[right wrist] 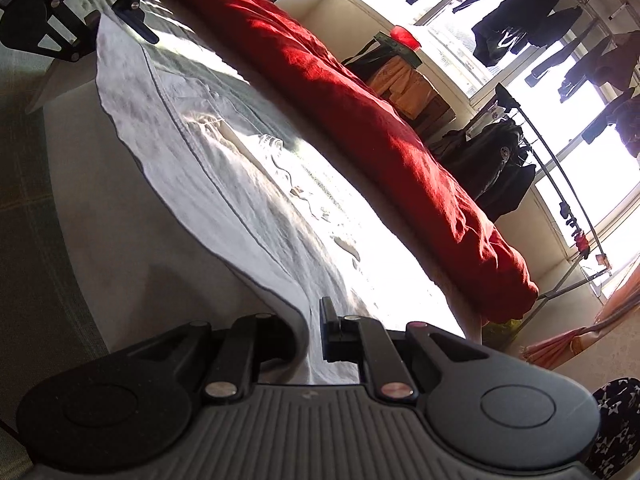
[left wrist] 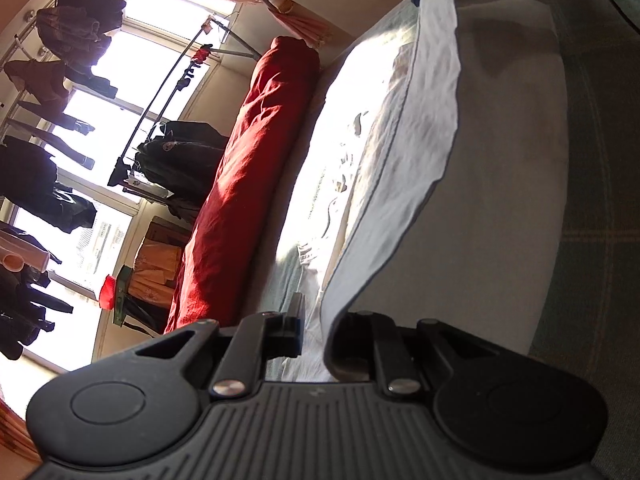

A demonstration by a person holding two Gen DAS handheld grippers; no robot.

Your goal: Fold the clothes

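— Two corners pinched?
— Yes. The left gripper (left wrist: 316,336) and the right gripper (right wrist: 310,336) each clamp an edge of the white garment (left wrist: 404,152).
— Where does it hang?
— Stretched ahead between them, over the bed (left wrist: 500,184), the red duvet (right wrist: 360,92) lying beyond.

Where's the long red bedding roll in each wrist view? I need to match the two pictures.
Left wrist: red bedding roll runs diagonally left of centre, beside the white garment.
Right wrist: red bedding roll runs diagonally from top centre to lower right, beyond the white garment.
Shared landmark: the bright window hung with dark clothes.
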